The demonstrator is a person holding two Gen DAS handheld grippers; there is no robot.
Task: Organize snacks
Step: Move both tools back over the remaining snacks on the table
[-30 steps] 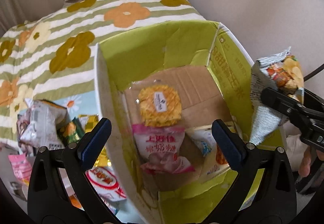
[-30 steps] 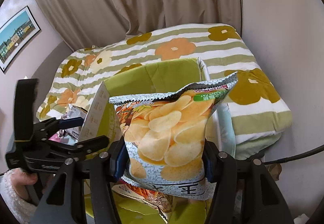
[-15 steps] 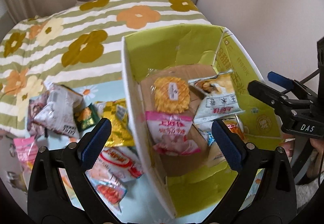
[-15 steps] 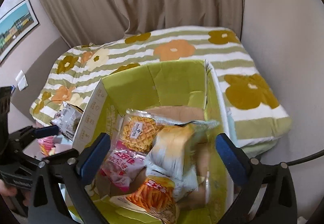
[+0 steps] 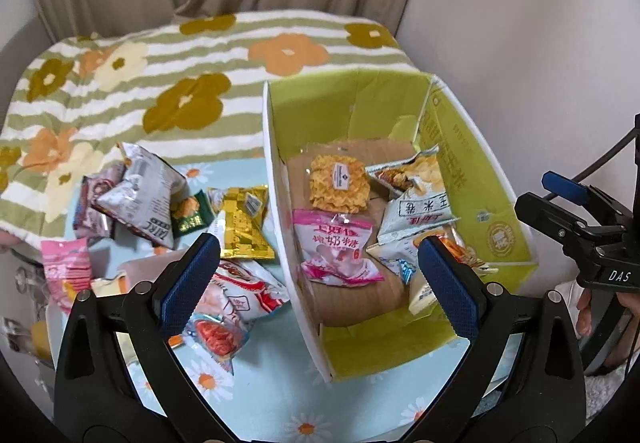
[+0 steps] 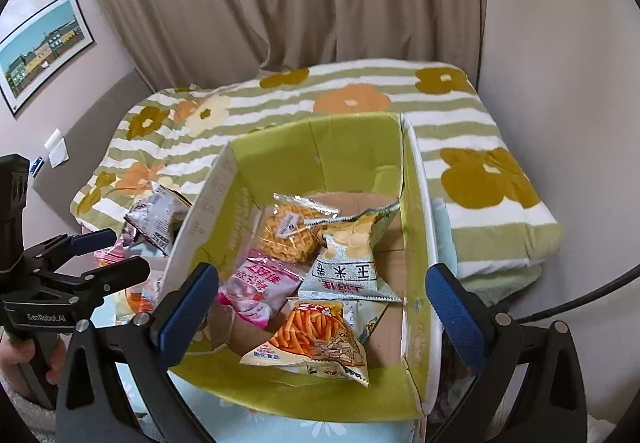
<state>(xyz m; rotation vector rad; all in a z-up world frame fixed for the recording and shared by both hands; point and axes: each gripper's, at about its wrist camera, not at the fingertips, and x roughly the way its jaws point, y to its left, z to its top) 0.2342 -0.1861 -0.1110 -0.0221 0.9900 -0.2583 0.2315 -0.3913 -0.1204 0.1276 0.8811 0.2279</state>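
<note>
Boxes: one green cardboard box (image 5: 460, 147) on the daisy-print cloth (image 5: 260, 395).
Packets in the box: five can be told apart, namely one clear noodle-cake packet (image 6: 290, 229), one pink packet (image 6: 256, 285), one silver chip bag (image 6: 348, 261), one orange-stick packet (image 6: 310, 339) and one pale packet (image 5: 424, 291) at the box's near right corner (mostly hidden).
Packets outside the box: about eight by the box's left wall (the pile overlaps, so the count is loose), among them one gold packet (image 5: 242, 227), one green packet (image 5: 190, 213) and one silver bag (image 5: 146, 187).
Grippers: two, each with two blue-padded fingers.
Framed pictures: one (image 6: 42, 51).
</note>
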